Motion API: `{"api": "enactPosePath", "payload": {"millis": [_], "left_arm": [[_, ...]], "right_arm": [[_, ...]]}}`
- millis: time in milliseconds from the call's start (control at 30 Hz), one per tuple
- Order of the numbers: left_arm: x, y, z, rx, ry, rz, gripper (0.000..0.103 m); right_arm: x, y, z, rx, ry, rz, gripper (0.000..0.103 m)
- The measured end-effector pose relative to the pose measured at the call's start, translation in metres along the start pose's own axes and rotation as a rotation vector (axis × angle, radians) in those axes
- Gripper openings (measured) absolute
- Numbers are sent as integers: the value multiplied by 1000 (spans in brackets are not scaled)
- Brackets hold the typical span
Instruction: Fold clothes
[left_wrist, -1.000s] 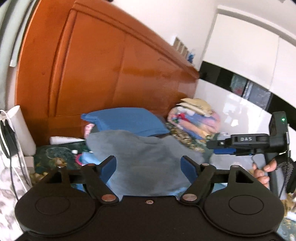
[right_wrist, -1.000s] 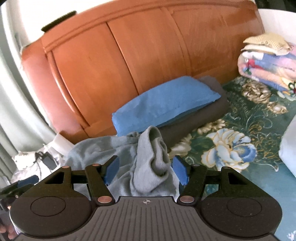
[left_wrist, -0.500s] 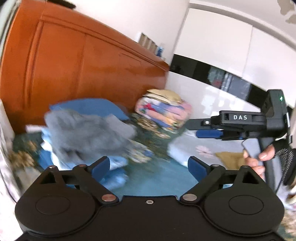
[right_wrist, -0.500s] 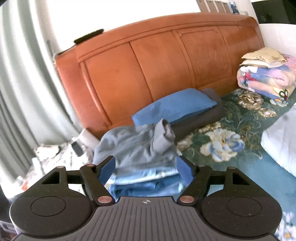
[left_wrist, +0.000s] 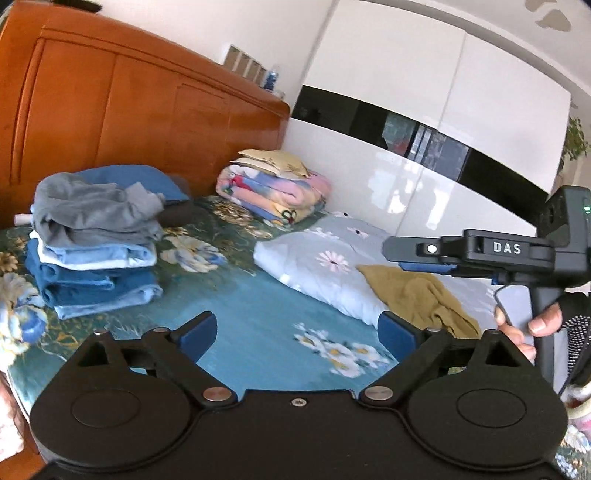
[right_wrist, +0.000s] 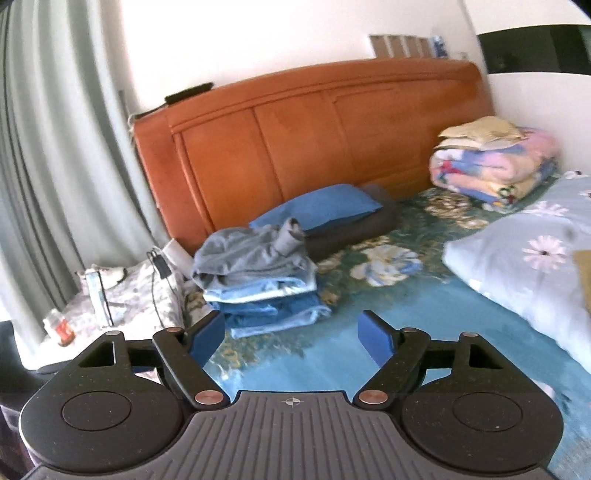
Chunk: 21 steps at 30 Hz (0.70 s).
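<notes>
A stack of folded clothes (left_wrist: 92, 266) lies on the bed at the left, blue pieces below and a grey garment (left_wrist: 96, 210) on top, a little rumpled. The stack also shows in the right wrist view (right_wrist: 262, 284). An olive-yellow garment (left_wrist: 417, 295) lies unfolded on the flowered quilt at the right. My left gripper (left_wrist: 297, 332) is open and empty above the bed sheet, well clear of the stack. My right gripper (right_wrist: 293, 330) is open and empty; it also shows from the side in the left wrist view (left_wrist: 424, 254), above the olive garment.
A blue pillow (right_wrist: 321, 206) on a dark one leans against the orange headboard (right_wrist: 314, 136). A folded patterned blanket (left_wrist: 273, 192) sits at the back. A pale flowered quilt (left_wrist: 325, 269) lies at the right. A cluttered bedside stand (right_wrist: 110, 302) is left of the bed.
Both grippers have let go of the grey garment and pulled back from the stack. The garment now rests on top of the folded pile.
</notes>
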<state>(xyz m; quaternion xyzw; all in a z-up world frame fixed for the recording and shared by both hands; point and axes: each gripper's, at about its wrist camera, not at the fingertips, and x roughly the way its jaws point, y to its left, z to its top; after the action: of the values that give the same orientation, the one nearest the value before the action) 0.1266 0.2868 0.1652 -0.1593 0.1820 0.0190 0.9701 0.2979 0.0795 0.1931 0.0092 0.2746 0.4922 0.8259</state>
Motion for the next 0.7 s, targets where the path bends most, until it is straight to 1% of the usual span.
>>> {"api": "enactPosePath", "payload": {"millis": [133,267,367,533,700], "left_arm": [[-6,-32,-15,28,0,-11,95],[-9,-60,-29,49,0,-24,97],[-8,-78,-41,77,2,-27,100],[-9,-98,-65,91,10,-23,100],[-7,-111,-87,96,28,-23,101]], "right_arm": [[-38,-13,-18,-5,-23,-15,82],[-70,-26,-37,26,-58,-22,84],[-92,-31,-55,19,-74,-37,89],[-119,-41,-88,46,-63,-60,91],[-140,-49,-121,74,-58,-87,94]]}}
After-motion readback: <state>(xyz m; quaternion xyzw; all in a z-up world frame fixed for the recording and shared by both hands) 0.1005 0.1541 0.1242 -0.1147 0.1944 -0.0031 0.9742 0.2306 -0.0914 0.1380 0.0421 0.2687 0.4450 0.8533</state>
